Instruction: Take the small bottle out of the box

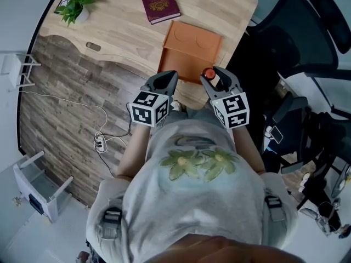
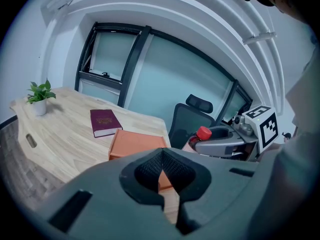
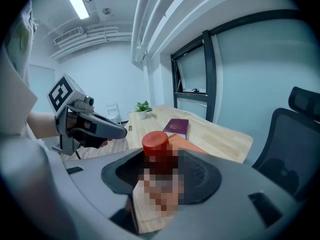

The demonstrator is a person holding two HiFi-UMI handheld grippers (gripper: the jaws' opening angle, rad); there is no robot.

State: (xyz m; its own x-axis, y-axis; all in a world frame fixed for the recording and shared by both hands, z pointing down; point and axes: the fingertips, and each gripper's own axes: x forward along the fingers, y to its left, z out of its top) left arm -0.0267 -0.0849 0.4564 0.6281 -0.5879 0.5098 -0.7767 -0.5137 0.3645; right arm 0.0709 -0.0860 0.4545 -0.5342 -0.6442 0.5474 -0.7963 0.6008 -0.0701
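A small bottle [image 1: 209, 73] with a red cap [image 3: 155, 143] is clamped between the jaws of my right gripper [image 1: 216, 73], held up in front of the person's chest, off the desk. Its body is blurred in the right gripper view. The flat orange box [image 1: 189, 51] lies with its lid down at the desk's near edge, just beyond both grippers. My left gripper [image 1: 167, 76] hovers beside the right one, jaws together with nothing in them. The left gripper view shows the bottle [image 2: 202, 133] in the other gripper, to the right of the box [image 2: 135, 143].
A maroon book [image 1: 159, 3] lies on the wooden desk [image 1: 120, 32] behind the box, and a small potted plant [image 1: 74, 7] stands at the far left corner. A black office chair [image 1: 290, 32] is at the right. Cables and a power strip [image 1: 98, 142] lie on the floor.
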